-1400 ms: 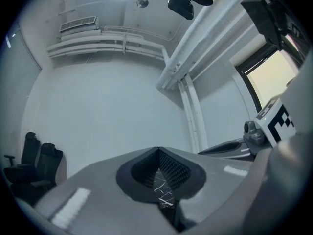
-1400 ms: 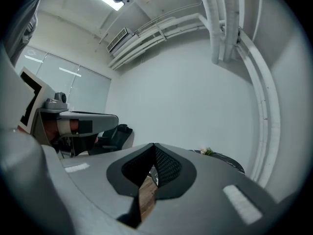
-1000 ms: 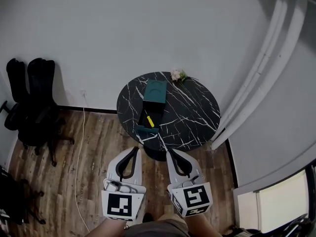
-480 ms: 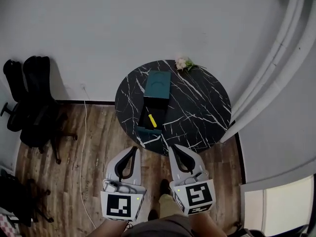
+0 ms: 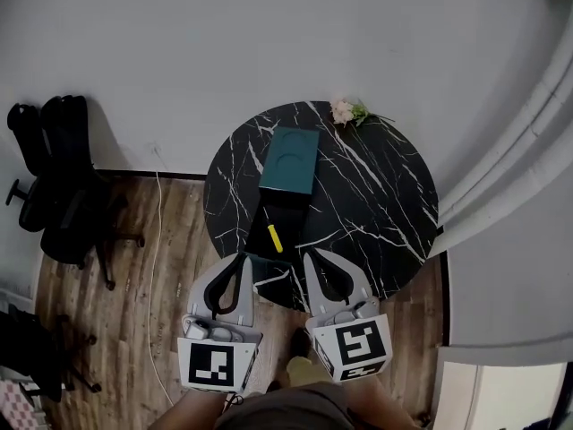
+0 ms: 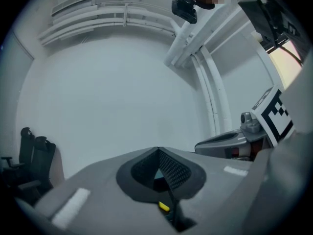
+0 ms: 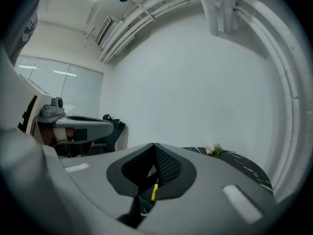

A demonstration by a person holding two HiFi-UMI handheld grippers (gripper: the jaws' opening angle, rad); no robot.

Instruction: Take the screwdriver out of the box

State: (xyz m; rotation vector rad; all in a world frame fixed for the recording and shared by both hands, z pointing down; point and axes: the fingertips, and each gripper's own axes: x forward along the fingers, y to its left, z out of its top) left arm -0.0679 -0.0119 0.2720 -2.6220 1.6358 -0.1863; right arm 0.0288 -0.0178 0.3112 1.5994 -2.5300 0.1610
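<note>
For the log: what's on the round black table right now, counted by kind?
teal box: 1
yellow screwdriver, lying in the open part of the box: 1
flower sprig: 1
Total: 3

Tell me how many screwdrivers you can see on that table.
1. A yellow screwdriver lies in the open part of the teal box on the black marble table; more may be hidden inside the box.

Pale grey shells on left gripper [image 5: 243, 262] and right gripper [image 5: 310, 258], dark textured fingers [image 6: 172, 170], black-and-white square-marker cubes [image 5: 215, 367]
</note>
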